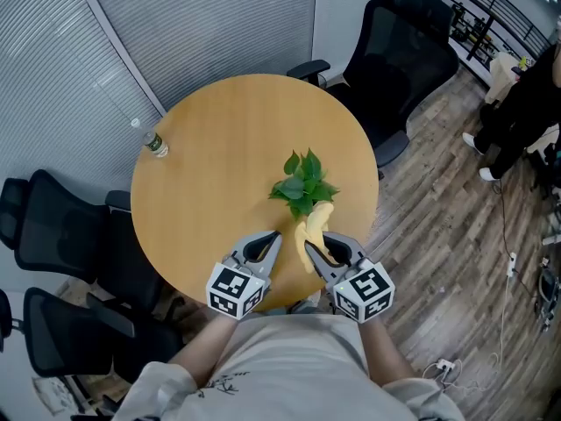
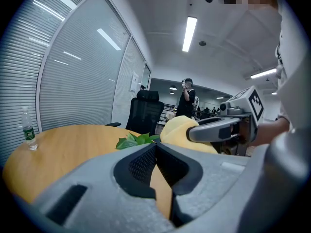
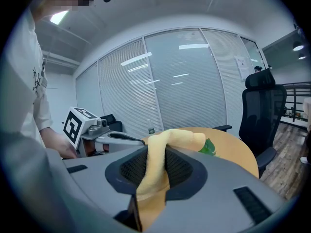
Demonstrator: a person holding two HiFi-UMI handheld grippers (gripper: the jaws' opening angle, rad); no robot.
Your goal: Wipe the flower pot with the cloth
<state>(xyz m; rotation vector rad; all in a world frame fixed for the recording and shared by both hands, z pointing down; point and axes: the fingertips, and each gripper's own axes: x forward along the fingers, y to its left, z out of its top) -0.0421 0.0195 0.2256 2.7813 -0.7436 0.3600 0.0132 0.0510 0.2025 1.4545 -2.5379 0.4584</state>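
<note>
A leafy green plant stands near the right middle of the round wooden table; its pot is hidden under the leaves. The same plant's leaves show in the left gripper view. A yellow cloth hangs pinched in my right gripper, just in front of the plant. In the right gripper view the cloth runs between the shut jaws of that gripper. My left gripper sits beside it to the left, shut with nothing in it. Seen from its own camera, this gripper has its jaws meeting.
A clear plastic bottle stands at the table's far left edge. Black office chairs ring the table at the back right and left. A person stands at the far right on the wooden floor.
</note>
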